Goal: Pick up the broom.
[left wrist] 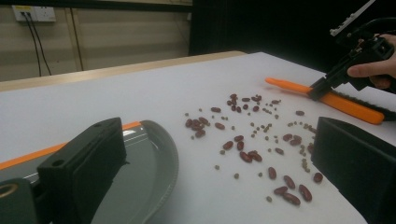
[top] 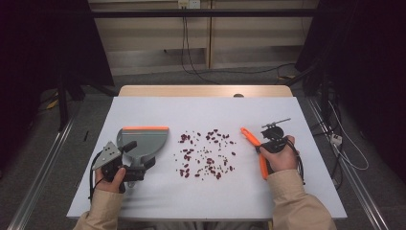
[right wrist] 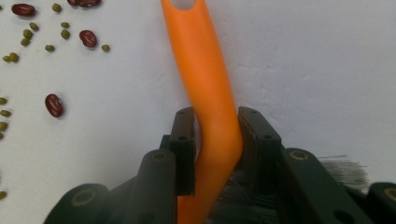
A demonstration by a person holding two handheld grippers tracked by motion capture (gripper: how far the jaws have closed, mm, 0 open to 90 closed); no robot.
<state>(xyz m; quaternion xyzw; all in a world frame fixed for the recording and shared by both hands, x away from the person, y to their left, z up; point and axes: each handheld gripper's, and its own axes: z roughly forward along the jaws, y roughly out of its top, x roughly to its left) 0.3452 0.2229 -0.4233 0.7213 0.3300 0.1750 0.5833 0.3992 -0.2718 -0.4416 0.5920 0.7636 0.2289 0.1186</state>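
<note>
L tool point(top: 128, 152): jaws apart, over dustpan point(top: 143, 141)
R tool point(top: 262, 146): clamped on brush point(top: 253, 148) handle
Beans point(top: 207, 153): surface point(top: 201, 112) centre, 3 o'clock of dustpan

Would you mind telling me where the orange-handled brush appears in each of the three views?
High view: orange-handled brush lies right of centre, at the right gripper.
Left gripper view: upper right, lying on the table beyond the beans.
Right gripper view: centre, its handle running up from between the jaws.
Shared landmark: the scattered red beans beside it.
</note>
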